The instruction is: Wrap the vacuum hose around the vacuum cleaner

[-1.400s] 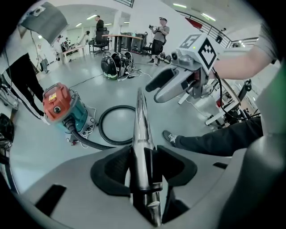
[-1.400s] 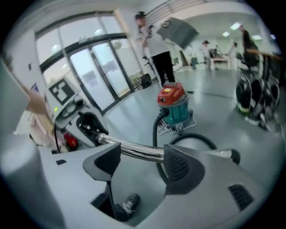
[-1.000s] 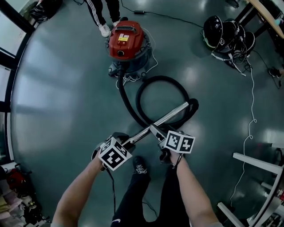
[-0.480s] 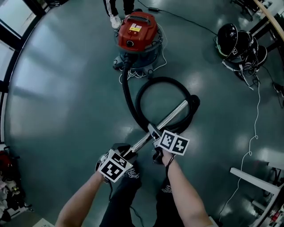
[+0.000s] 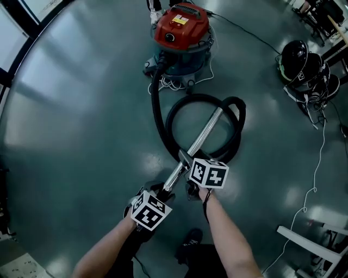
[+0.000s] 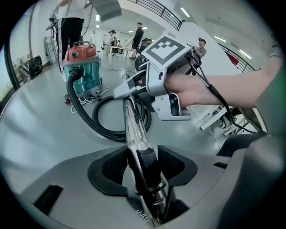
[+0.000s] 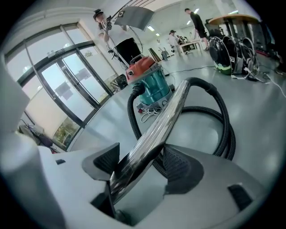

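Observation:
The red-topped vacuum cleaner [image 5: 182, 27] stands on the grey floor at the top. Its black hose [image 5: 156, 103] runs down from it and lies in a loop [image 5: 234, 136]. A chrome wand [image 5: 198, 144] slants from the loop down to my grippers. My left gripper [image 5: 163, 191] is shut on the wand's black lower end [image 6: 144, 163]. Further up the tube, the jaws of my right gripper [image 5: 185, 160] have just been closing. The wand [image 7: 154, 129] passes between its pads, which do not clamp it.
A white cord [image 5: 182, 82] lies bunched at the vacuum's base. Dark helmets and bags [image 5: 302, 59] sit at the right, with a thin white cable [image 5: 314, 179] trailing below them. A white frame [image 5: 310, 239] stands at the lower right. A person's feet [image 5: 155, 4] are behind the vacuum.
Both grippers have sunk toward the floor with the wand between them. The wand now points more steeply up the picture. The vacuum sits higher and further right in the head view.

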The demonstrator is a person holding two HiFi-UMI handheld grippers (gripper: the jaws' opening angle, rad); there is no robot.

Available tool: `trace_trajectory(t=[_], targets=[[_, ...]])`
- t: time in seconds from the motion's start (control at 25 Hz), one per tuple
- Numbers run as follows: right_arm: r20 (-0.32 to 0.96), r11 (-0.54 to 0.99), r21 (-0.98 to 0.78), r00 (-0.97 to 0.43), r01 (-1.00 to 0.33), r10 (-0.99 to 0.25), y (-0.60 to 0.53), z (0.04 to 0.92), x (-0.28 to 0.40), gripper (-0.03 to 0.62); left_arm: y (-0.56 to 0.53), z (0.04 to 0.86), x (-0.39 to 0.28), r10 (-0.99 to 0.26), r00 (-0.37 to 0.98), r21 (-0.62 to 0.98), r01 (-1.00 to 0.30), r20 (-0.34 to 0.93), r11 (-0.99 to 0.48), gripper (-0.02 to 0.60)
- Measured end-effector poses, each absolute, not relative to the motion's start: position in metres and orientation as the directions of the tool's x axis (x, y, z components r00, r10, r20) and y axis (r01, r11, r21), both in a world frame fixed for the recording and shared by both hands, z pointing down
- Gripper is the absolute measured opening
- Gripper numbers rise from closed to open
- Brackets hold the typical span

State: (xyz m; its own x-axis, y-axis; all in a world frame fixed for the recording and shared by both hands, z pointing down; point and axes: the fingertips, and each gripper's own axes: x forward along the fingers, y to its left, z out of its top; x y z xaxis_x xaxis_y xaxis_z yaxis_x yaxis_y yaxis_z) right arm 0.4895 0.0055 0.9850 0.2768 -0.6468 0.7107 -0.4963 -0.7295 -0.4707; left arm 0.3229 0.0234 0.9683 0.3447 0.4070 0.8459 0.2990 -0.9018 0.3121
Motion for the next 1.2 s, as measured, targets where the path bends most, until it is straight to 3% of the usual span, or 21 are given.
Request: trace_trajectory(t=[0.52,1.2], targets=[[0.748,-0.619,-0.306,0.219,-0.723,-0.626,0.003,1.098,0.510,0.304,0.062,1.097,0.354,0.394,0.464,0.405,0.081,0.794,-0.911,0.202],[0.769,-0.498,-0.230,0.158,-0.836,-0.620,0.001,1.197,0.563,0.284,0.096,1.210,0.420,0.367,0.464,0.407,0.015,0.807,-0.913,0.210]])
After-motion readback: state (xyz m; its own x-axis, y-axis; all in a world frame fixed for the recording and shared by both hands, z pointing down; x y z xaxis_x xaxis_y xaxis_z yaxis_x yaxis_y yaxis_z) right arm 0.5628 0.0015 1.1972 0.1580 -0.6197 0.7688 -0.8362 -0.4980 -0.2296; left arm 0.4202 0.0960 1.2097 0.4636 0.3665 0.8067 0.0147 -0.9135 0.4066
